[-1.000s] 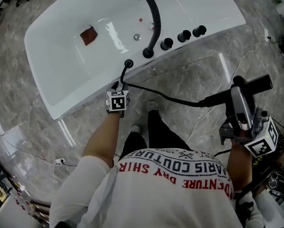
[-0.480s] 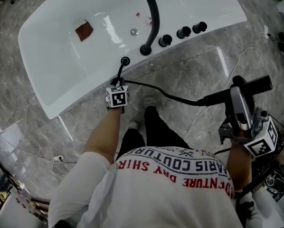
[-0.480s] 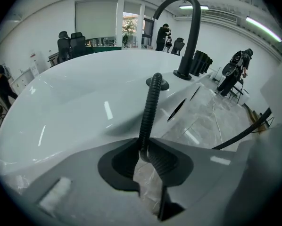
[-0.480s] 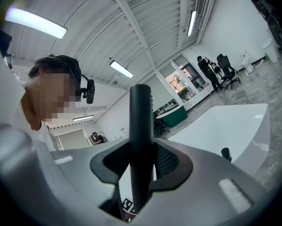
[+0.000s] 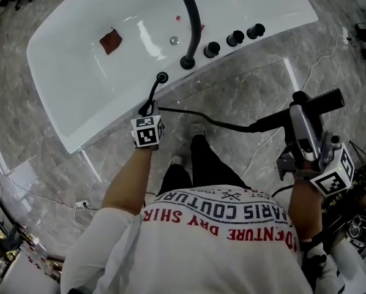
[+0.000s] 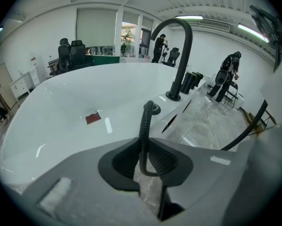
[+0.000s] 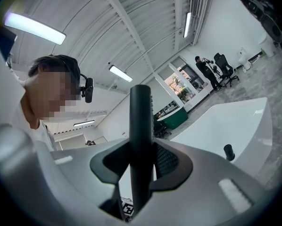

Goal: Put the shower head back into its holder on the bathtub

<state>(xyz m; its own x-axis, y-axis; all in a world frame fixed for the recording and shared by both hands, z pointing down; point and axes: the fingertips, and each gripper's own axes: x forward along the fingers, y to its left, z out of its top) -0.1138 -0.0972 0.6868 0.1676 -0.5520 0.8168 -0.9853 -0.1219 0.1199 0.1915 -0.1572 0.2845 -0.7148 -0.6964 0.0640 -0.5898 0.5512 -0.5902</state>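
Note:
The black shower head [image 5: 321,100] is held level over the floor to the right of the white bathtub [image 5: 79,97], with my right gripper [image 5: 299,113] shut on its handle [image 7: 141,140]. Its black ribbed hose [image 5: 207,121] runs left across the floor and up into the round holder [image 5: 162,76] on the tub rim. My left gripper [image 5: 150,108] points down just below that holder. Its jaws have just been closing and now pinch the hose [image 6: 142,135] a short way from the holder [image 6: 152,108].
A tall black curved faucet [image 5: 189,23] and three black knobs [image 5: 235,38] stand on the rim right of the holder. A red-brown patch [image 5: 111,41] and the drain [image 5: 174,40] lie inside the tub. My own feet [image 5: 195,133] stand on the marble floor; thin cables [image 5: 262,146] cross it.
The left gripper has lifted slightly beside the tub rim with the hose in it. The right gripper and shower head have stayed in place.

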